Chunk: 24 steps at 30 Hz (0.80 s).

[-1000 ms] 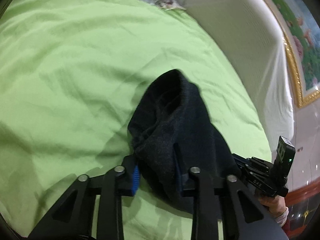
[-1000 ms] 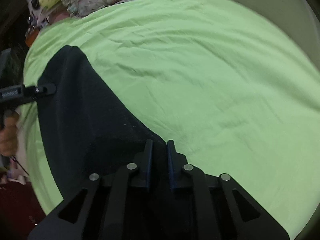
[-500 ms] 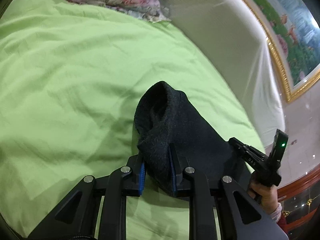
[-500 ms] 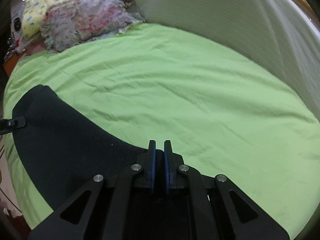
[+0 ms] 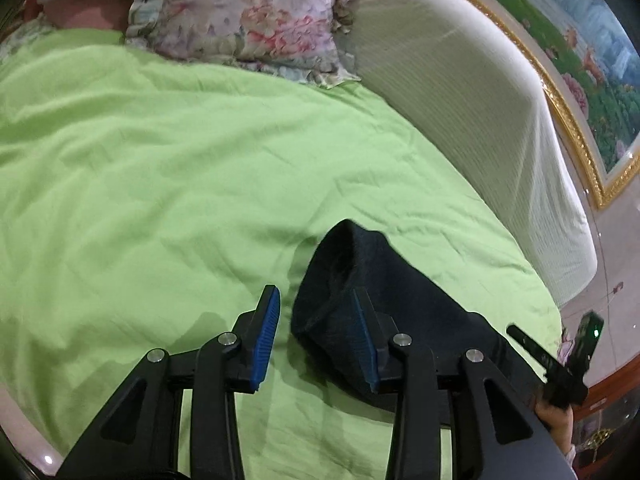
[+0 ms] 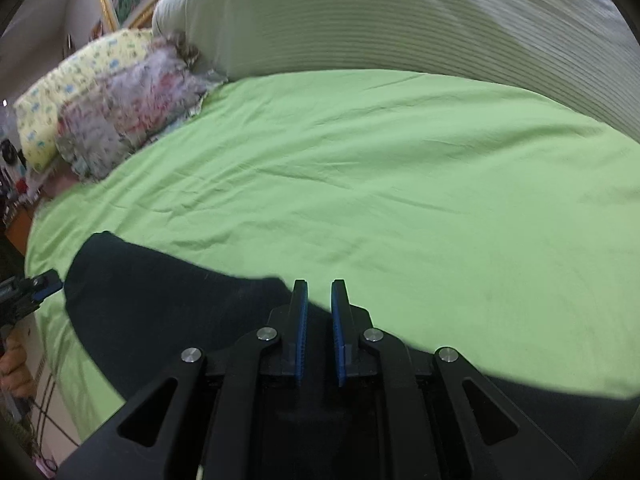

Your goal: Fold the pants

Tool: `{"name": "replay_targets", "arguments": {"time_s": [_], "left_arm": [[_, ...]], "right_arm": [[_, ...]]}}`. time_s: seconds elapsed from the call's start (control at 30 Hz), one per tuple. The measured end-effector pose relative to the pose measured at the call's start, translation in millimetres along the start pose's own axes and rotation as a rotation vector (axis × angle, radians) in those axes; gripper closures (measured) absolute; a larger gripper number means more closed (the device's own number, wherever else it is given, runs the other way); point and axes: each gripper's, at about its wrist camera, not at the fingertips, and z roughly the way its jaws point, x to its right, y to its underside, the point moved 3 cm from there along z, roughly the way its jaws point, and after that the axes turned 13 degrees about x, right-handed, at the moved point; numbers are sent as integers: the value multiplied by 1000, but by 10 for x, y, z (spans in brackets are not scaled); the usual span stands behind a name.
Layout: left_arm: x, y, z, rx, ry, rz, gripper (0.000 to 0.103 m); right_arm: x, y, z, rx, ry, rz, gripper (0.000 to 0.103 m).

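Half a second earlier the left gripper had been clamped on the bunched end of the dark pants; now its jaws stood wide apart, and the cloth lay slumped against the inner face of the right-hand pad, with bare sheet between it and the other. The right gripper had also let go (a narrow gap showed between its blue pads, where before they had been pressed together), and the pants spread flat beneath and to the left of its jaws. Both releases suggested that the garment had just been set down on the green bedsheet, probably ready for the next fold.

Well ahead of both sets of jaws lay a floral pillow and a pale ribbed headboard cushion, neither close enough to interfere. The raised hump of cloth at the left jaws would likely need flattening first.
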Motion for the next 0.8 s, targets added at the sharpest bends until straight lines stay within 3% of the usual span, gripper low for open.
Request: {"name": "replay_targets", "arguments": {"time_s": [0.13, 0.2, 0.33, 0.37, 0.8], "left_arm": [[226, 8, -35, -2, 35, 42, 55], [383, 46, -33, -13, 64, 62, 55], [729, 223, 54, -76, 127, 93, 54], [863, 311, 87, -102, 152, 116, 53], [2250, 1353, 320, -339, 365, 411, 46]], "right_arm": [[181, 172, -297, 14, 27, 71, 90], [296, 265, -442, 18, 57, 109, 89], [493, 465, -788, 57, 134, 165, 64], [552, 504, -878, 70, 148, 188, 62], [1316, 983, -1863, 189, 367, 411, 59]]}}
